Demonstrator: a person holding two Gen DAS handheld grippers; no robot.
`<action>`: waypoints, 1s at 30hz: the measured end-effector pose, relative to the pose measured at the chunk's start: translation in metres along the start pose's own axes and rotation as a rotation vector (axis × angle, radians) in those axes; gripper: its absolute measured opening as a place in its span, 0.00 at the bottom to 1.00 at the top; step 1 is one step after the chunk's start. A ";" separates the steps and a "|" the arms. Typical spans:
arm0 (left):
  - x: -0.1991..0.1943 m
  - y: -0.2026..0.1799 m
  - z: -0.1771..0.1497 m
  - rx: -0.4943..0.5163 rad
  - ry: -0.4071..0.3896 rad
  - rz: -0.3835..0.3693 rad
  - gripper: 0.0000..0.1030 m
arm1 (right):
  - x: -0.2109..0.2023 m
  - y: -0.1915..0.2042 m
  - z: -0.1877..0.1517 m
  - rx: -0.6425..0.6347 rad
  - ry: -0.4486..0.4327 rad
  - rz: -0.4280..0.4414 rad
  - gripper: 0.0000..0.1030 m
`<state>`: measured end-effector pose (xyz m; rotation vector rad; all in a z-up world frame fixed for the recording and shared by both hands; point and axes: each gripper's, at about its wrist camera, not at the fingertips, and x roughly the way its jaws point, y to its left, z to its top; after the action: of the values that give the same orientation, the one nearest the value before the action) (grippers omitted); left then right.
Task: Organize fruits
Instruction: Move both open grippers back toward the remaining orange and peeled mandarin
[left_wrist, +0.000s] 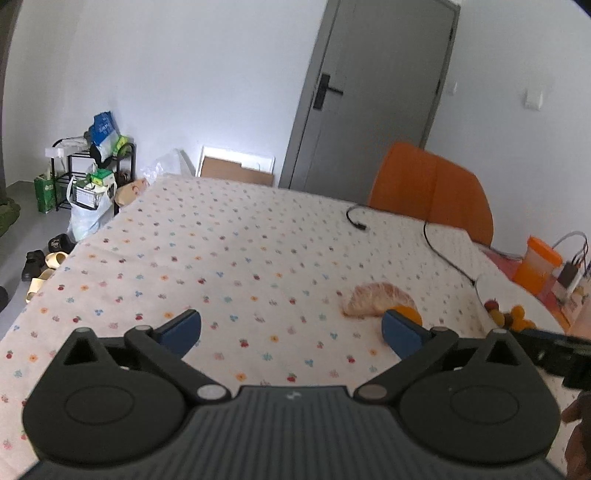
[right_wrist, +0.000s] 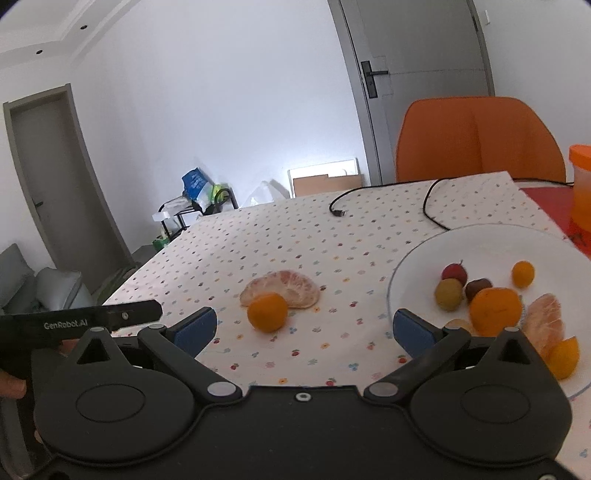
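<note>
A: What did the left wrist view show?
B: The left gripper (left_wrist: 291, 330) had its fingers spread wide over the bench (left_wrist: 221, 251), gripping nothing; the peeled citrus half (left_wrist: 376, 299) lay beyond its right finger.

A: And the right wrist view?
B: The right gripper (right_wrist: 304, 326) also stood wide apart and empty. A small orange (right_wrist: 267, 312) touched that citrus half on the cloth, and the other fruits sat on the white plate (right_wrist: 413, 269).

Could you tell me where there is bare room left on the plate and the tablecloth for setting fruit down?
The plate is bare along its far and left rim; fruit crowds its near right, around the large orange. The tablecloth lies bare beyond the pomelo piece up to the black cable.
</note>
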<state>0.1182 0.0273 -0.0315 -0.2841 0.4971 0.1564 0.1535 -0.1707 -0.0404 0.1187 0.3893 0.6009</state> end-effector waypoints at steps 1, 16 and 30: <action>0.000 0.001 0.000 -0.006 -0.002 -0.002 1.00 | 0.002 0.002 0.000 -0.006 0.005 0.002 1.00; 0.000 0.007 0.000 0.010 0.040 0.004 0.99 | 0.019 0.017 0.002 -0.039 0.030 0.028 0.98; 0.008 0.018 0.000 -0.009 0.056 0.013 0.98 | 0.049 0.031 0.002 -0.063 0.078 0.046 0.77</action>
<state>0.1211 0.0445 -0.0397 -0.2949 0.5543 0.1635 0.1747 -0.1173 -0.0474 0.0443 0.4436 0.6636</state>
